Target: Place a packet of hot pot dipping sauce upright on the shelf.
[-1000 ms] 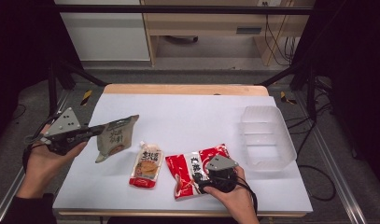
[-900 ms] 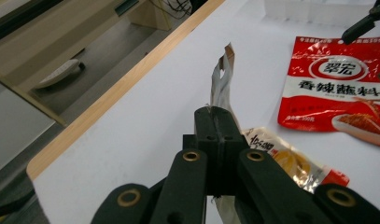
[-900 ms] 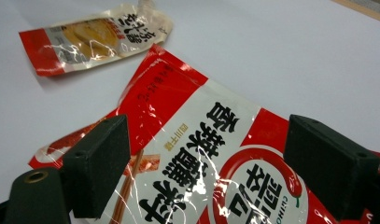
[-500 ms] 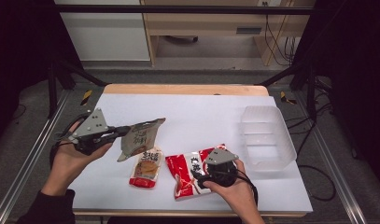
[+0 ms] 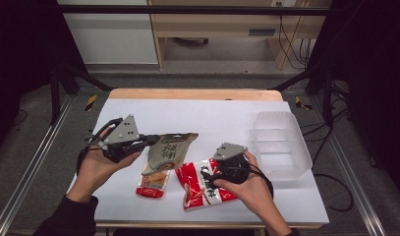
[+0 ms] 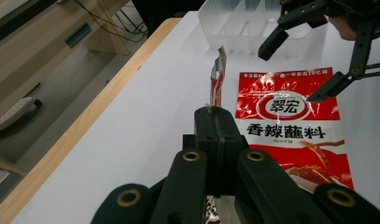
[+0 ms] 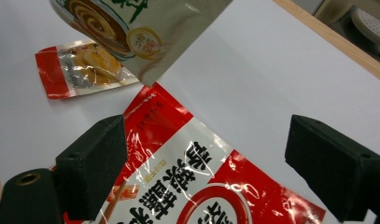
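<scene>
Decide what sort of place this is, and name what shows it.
Probably a lab recording station: a white-topped table inside a black metal frame, loose cables behind it, and hand-held black two-jaw grippers handling food pouches.

Glossy foil red pouch [image 7: 197, 172]; clear plastic tray [image 5: 281, 142]; matt white tabletop [image 5: 222, 118].

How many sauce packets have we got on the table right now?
3: a beige packet held above the table in the left gripper, a small orange packet lying beneath it, and a red packet under the right gripper.
</scene>
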Tool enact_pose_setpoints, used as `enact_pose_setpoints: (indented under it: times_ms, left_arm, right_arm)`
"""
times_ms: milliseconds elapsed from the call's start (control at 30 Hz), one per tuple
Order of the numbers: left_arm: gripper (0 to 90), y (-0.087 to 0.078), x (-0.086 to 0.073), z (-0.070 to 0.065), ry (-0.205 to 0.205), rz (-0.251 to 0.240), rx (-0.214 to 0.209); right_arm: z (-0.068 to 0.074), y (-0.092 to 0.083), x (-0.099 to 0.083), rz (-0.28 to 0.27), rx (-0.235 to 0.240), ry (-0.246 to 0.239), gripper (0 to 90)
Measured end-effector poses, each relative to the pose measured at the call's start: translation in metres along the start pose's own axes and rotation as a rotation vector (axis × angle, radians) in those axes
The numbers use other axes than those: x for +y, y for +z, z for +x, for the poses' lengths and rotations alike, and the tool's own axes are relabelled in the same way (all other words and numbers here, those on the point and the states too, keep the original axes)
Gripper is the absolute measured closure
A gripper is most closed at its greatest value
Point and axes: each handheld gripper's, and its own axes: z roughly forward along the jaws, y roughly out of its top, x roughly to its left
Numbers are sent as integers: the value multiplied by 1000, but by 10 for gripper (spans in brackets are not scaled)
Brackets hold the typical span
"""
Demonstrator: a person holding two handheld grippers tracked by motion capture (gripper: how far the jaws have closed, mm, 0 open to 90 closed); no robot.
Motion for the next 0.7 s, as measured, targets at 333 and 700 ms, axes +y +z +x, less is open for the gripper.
enact_pose_setpoints:
  times_ms: [333,700]
  left_arm:
    - [900,10,7,-1,9,-3,-30]
    - [900,14,14,-6,26,-11,-56]
  right_arm:
    - [-15,-2,21,38,-14,-78,160]
    - [-26,-6,44,67,10,-144,166]
